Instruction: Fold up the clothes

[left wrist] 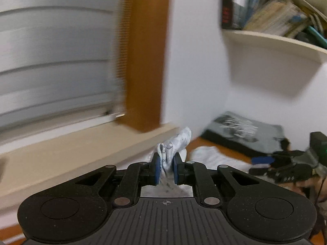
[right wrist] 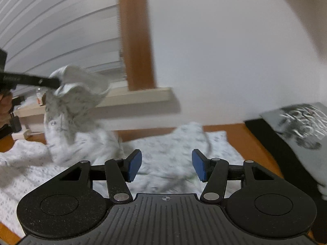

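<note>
Left hand-held gripper (left wrist: 165,170) clenched on one white printed garment (left wrist: 175,143), lifted above orange surface (right wrist: 241,130); right hand-held gripper (right wrist: 166,168) released, empty, over garment's spread part; one folded grey shirt (right wrist: 302,126) beside

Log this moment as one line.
left gripper: jaws shut on white patterned garment, lifted | right gripper: jaws open, empty, above garment | folded grey shirt: on table at right

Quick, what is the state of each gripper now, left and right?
Left gripper: closed on the white patterned garment, lifting part of it.
Right gripper: open, holding nothing, above the garment.
</note>
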`<action>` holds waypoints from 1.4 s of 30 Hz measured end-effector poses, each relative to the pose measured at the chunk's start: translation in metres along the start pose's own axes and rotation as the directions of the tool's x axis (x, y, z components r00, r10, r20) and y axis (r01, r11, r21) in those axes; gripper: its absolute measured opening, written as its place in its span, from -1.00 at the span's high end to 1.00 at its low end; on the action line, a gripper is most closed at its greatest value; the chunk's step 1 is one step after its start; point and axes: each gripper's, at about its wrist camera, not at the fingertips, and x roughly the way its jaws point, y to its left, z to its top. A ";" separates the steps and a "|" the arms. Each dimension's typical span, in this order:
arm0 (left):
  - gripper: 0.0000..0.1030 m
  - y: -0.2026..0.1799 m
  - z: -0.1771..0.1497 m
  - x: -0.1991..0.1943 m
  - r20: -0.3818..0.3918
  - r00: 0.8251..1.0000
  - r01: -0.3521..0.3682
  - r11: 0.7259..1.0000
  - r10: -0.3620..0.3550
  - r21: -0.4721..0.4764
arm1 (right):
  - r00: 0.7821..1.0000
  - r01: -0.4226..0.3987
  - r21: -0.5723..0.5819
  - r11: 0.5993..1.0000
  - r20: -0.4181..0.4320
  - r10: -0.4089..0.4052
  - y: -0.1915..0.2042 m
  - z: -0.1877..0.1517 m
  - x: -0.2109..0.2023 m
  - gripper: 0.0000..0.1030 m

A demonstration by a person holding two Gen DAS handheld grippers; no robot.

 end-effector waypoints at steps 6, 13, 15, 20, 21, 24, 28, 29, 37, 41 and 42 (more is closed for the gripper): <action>0.68 0.041 -0.058 -0.029 -0.096 0.995 -0.046 0.996 0.038 -0.081 | 0.998 -0.021 -0.060 0.998 -0.055 0.018 0.027 0.011 0.030 -0.08; 0.33 0.060 -0.092 -0.035 -0.187 0.980 -0.089 0.989 0.067 -0.116 | 0.987 -0.010 -0.060 0.998 -0.162 0.000 0.019 0.002 0.053 -0.13; 0.14 0.063 -0.090 -0.041 -0.182 0.980 -0.101 0.987 0.078 -0.122 | 0.985 -0.006 -0.052 0.999 -0.174 -0.003 0.015 -0.001 0.055 -0.24; -0.27 0.072 -0.088 -0.045 -0.200 0.976 -0.117 0.985 0.089 -0.130 | 0.981 0.000 -0.041 0.999 -0.193 -0.007 0.011 -0.008 0.060 -0.26; -0.35 0.076 -0.088 -0.040 -0.218 0.973 -0.110 0.985 0.079 -0.136 | 0.981 0.000 -0.040 0.999 -0.194 -0.007 0.011 -0.008 0.060 -0.26; -0.35 0.078 -0.092 -0.025 -0.258 0.963 -0.114 0.984 0.076 -0.136 | 0.981 0.000 -0.036 0.999 -0.195 -0.007 0.011 -0.009 0.060 -0.26; -0.23 0.077 -0.099 -0.014 -0.290 0.954 -0.118 0.986 0.079 -0.119 | 0.981 -0.004 -0.024 1.000 -0.196 -0.001 0.010 -0.009 0.060 -0.26; -0.09 0.077 -0.101 -0.012 -0.297 0.952 -0.119 0.986 0.080 -0.114 | 0.981 -0.009 -0.016 1.000 -0.196 0.006 0.009 -0.009 0.060 -0.27; 0.88 0.084 -0.100 -0.046 -0.231 0.970 -0.108 0.988 0.080 -0.111 | 0.985 -0.057 0.086 0.995 -0.158 0.070 -0.006 -0.011 0.055 -0.26; 0.87 0.093 -0.088 -0.099 -0.158 0.983 -0.120 0.981 0.096 -0.150 | 0.986 -0.081 0.160 0.984 -0.128 0.102 -0.018 -0.012 0.052 -0.26; 0.86 0.094 -0.089 -0.107 -0.155 0.982 -0.135 0.979 0.111 -0.155 | 0.987 -0.083 0.164 0.983 -0.125 0.104 -0.018 -0.012 0.052 -0.26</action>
